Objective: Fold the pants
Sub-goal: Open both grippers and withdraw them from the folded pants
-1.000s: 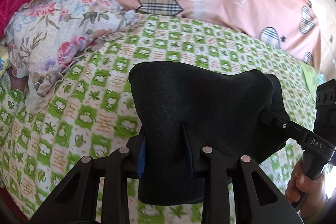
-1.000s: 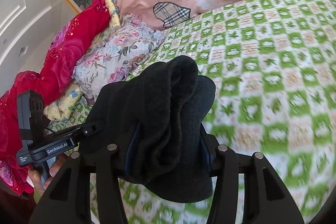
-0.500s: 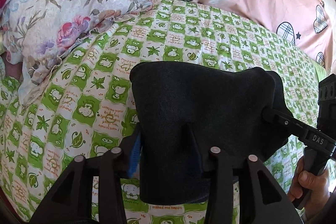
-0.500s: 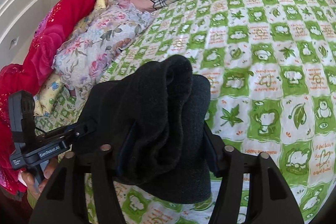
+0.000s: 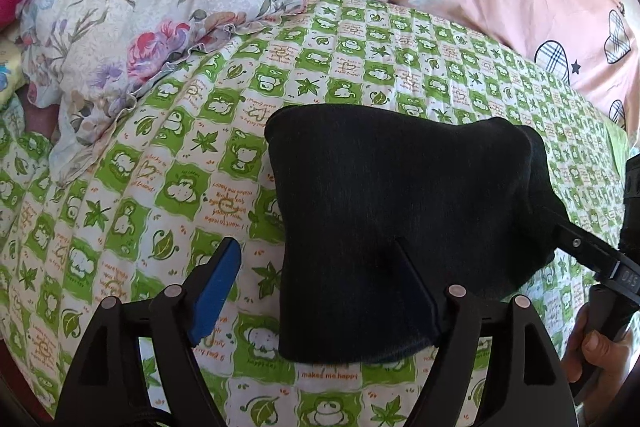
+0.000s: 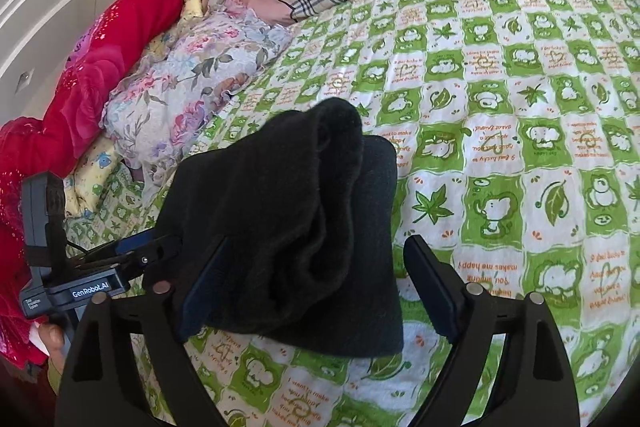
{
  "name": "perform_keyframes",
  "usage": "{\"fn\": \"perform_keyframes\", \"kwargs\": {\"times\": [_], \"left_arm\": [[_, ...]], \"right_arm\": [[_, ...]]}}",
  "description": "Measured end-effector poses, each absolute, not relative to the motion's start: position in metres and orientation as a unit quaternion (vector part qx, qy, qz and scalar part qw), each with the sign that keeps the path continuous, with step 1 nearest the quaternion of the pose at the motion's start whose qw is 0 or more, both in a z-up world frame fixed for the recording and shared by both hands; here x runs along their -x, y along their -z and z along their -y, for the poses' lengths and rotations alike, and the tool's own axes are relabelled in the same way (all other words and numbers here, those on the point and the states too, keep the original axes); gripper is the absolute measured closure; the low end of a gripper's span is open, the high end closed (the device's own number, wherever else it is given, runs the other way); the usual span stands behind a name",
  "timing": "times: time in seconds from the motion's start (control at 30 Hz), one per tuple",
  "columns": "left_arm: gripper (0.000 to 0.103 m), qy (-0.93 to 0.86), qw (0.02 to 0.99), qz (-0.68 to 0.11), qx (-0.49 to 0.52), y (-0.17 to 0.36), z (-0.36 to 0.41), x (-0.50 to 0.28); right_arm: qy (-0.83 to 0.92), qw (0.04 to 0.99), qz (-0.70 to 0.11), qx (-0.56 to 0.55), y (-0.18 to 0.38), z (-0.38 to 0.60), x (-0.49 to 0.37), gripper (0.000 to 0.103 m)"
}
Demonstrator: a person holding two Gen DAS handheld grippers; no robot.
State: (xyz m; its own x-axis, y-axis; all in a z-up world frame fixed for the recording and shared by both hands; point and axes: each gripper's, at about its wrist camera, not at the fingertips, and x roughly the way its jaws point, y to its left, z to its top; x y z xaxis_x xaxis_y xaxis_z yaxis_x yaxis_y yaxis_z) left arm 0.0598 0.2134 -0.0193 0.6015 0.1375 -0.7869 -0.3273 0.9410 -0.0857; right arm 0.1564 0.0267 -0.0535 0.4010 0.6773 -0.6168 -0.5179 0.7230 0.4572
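while released, pants (image 5: 400,219) on bedspread (image 5: 168,163)

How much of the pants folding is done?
Nearly all: the black fleecy pants lie as a compact folded bundle on the green-and-white checked bedsheet. The left gripper and right gripper are opening, letting go. Left: pull both away.

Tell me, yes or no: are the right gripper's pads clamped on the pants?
No. The right gripper is opening; the pants lie between its fingers, with checked sheet showing in the gap.
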Motion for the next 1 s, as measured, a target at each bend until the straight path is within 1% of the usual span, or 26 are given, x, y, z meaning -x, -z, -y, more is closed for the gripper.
{"fn": "perform_keyframes", "kwargs": {"times": [0.2,0.5,1.0], "left_arm": [[0.022,-0.142,0.89,-0.421,0.104,0.015,-0.208,-0.045],[0.021,-0.161,0.889,-0.416,0.097,0.015,-0.202,-0.024],[0.021,-0.176,0.889,-0.415,0.082,0.017,-0.194,-0.001]], "right_arm": [[-0.359,0.842,-0.396,-0.077,0.042,-0.027,-0.138,0.008],[-0.354,0.86,-0.363,-0.054,0.03,-0.028,-0.109,0.004],[-0.359,0.864,-0.352,-0.027,0.031,-0.036,-0.087,0.001]]}}
